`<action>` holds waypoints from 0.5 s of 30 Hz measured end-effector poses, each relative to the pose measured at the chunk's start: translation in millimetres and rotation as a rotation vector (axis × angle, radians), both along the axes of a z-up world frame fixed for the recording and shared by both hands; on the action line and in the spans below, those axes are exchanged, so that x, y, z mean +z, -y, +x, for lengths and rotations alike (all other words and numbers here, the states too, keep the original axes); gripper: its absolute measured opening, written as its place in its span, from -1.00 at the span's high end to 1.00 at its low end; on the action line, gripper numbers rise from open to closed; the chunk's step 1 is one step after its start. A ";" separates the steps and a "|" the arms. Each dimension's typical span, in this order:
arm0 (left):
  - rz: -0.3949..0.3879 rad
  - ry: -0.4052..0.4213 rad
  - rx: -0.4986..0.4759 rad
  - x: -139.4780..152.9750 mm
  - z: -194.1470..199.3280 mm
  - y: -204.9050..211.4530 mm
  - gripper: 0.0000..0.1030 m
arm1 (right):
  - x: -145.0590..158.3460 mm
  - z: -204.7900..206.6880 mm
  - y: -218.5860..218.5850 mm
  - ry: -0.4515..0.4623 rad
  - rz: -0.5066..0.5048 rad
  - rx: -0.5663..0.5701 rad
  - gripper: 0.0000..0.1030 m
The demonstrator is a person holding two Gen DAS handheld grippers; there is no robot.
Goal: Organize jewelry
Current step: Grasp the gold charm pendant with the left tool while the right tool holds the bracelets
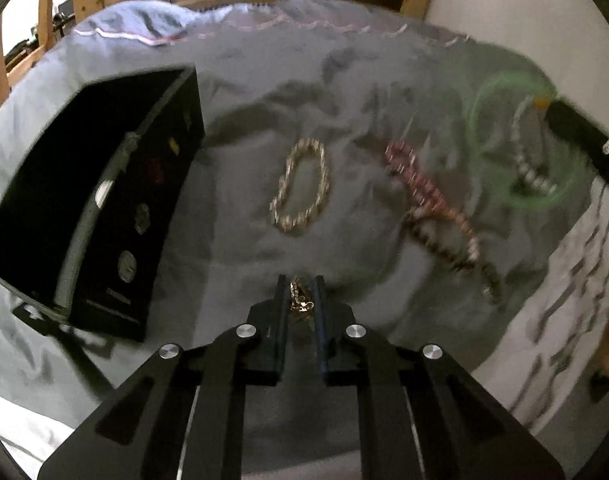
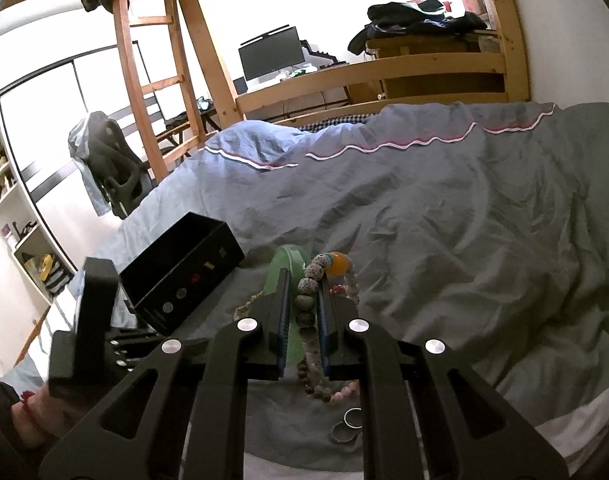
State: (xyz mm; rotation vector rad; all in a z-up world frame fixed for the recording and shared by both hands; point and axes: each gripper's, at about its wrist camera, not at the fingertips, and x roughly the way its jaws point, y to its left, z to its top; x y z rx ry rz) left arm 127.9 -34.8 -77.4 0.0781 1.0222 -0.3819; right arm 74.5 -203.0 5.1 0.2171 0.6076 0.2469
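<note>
Left tool (image 1: 300,300) pinches a limp gold chain (image 1: 301,300), likely slippery; right tool (image 2: 301,304) clamps a beaded bracelet (image 2: 310,284) and green bangle (image 2: 288,264)

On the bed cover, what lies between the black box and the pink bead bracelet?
In the left wrist view, a pale gold bracelet lies as a loop between the black box and the pink bead bracelet, touching neither.

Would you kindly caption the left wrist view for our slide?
Left gripper closed on a gold chain, beside the black jewelry box on a grey duvet.
</note>
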 end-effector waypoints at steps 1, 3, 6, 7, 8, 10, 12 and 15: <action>-0.018 0.011 -0.003 7.4 -1.8 -1.6 0.79 | 0.7 -0.8 0.8 0.002 0.004 -0.002 0.74; -0.034 0.039 -0.006 20.6 -7.3 -1.4 0.79 | 1.5 -1.9 1.7 0.004 0.009 -0.005 0.74; -0.063 0.073 -0.009 40.2 -14.9 -5.0 0.79 | 4.2 -2.9 0.4 0.013 0.014 0.000 0.74; -0.068 0.079 -0.008 43.3 -15.9 -5.7 0.79 | 5.2 -3.3 0.0 0.016 0.014 0.003 0.74; -0.070 0.085 -0.005 47.1 -16.0 -6.8 0.79 | 6.4 -3.6 -1.1 0.019 0.013 0.006 0.74; -0.072 0.096 0.003 53.9 -18.0 -10.0 0.79 | 9.0 -4.4 -3.3 0.023 0.016 0.016 0.74; -0.072 0.103 0.013 60.4 -17.2 -14.9 0.79 | 12.4 -5.6 -6.0 0.028 0.019 0.024 0.74; -0.070 0.117 0.027 72.4 -18.4 -22.5 0.79 | 19.5 -6.9 -13.1 0.039 0.013 0.035 0.74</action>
